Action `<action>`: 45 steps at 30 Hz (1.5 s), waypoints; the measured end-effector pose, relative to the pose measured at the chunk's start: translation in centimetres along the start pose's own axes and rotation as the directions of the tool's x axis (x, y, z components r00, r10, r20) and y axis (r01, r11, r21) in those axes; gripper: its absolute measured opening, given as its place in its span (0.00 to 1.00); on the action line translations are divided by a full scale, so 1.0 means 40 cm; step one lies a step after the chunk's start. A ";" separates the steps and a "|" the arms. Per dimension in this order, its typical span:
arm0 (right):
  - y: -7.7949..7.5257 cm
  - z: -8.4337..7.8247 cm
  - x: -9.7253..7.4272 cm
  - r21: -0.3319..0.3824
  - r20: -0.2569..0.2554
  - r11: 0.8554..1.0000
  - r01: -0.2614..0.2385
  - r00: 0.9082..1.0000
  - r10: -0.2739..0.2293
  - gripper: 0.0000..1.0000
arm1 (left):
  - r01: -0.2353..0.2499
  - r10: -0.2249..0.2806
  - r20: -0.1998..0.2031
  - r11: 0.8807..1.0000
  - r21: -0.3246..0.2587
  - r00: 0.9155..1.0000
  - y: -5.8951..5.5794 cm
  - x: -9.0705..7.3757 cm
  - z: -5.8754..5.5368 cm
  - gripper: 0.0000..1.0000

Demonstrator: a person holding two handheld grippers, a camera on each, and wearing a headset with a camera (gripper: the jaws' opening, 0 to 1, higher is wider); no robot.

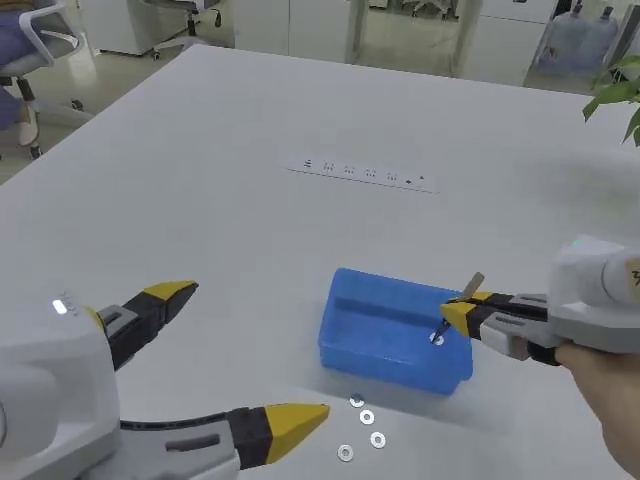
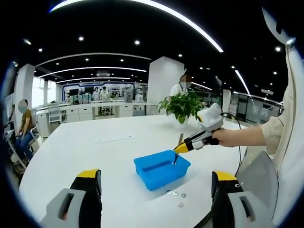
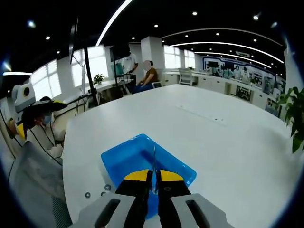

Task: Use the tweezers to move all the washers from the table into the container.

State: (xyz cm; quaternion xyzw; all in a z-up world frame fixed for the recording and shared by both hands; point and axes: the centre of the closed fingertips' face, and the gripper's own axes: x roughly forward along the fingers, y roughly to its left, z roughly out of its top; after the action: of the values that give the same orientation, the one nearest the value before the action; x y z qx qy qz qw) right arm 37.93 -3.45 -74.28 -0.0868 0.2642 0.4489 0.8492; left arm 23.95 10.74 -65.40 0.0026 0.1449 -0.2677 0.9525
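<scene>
While the white worktop (image 1: 300,200) carries the blue container (image 1: 390,366), the left tool (image 1: 255,350) hovers wide open beside it, the right tool (image 1: 462,310) is clamped on tweezers (image 1: 442,328) whose tips dip into the container, and four washers (image 1: 367,417) lie just before its near wall.
</scene>
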 end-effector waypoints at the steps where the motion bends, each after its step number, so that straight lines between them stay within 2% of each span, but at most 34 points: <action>1: -0.001 -0.003 0.004 0.000 -0.002 1.000 0.001 1.000 -0.001 0.02 | -0.001 0.001 0.001 1.000 0.000 1.000 0.001 0.000 0.001 0.99; 6: -0.005 -0.029 0.024 0.034 -0.027 0.999 -0.004 1.000 0.005 0.02 | -0.009 0.009 0.003 1.000 0.000 1.000 0.009 -0.004 0.003 0.99; 17: -0.012 -0.044 0.028 0.014 -0.041 1.000 0.003 0.999 -0.002 0.02 | -0.007 0.007 -0.008 1.000 0.003 1.000 0.009 -0.006 -0.007 0.98; 20: -0.006 -0.043 0.027 -0.010 -0.038 1.000 -0.012 0.999 0.012 0.02 | -0.004 0.004 -0.013 1.000 0.009 1.000 0.008 -0.004 -0.009 0.98; 25: -0.002 -0.040 0.017 -0.018 -0.036 1.000 -0.010 0.999 0.009 0.03 | -0.002 0.002 -0.015 1.000 0.009 1.000 0.008 -0.003 -0.010 0.97; 29: 0.003 -0.019 -0.006 -0.008 -0.002 1.000 0.001 1.000 -0.001 0.03 | -0.005 0.005 -0.016 1.000 0.006 1.000 0.009 -0.005 -0.011 0.97; 38: 0.067 0.048 -0.071 0.002 0.094 0.999 -0.035 0.995 0.034 0.03 | 0.003 -0.003 -0.010 1.000 -0.009 1.000 0.005 -0.001 -0.010 0.96; 42: 0.115 0.067 -0.090 0.013 0.128 0.996 -0.083 0.988 0.081 0.03 | 0.012 -0.012 -0.015 1.000 -0.006 1.000 -0.002 0.002 -0.012 0.96; 45: 0.154 0.055 -0.085 0.006 0.118 0.992 -0.128 0.985 0.127 0.03 | 0.021 -0.021 -0.017 1.000 -0.004 1.000 -0.008 0.005 -0.013 0.96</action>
State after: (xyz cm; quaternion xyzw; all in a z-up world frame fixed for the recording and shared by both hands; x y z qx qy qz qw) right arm 32.20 -1.46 -70.07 -0.0371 0.2219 0.5049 0.8334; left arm 23.82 10.39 -65.93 0.0014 0.1534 -0.2772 0.9485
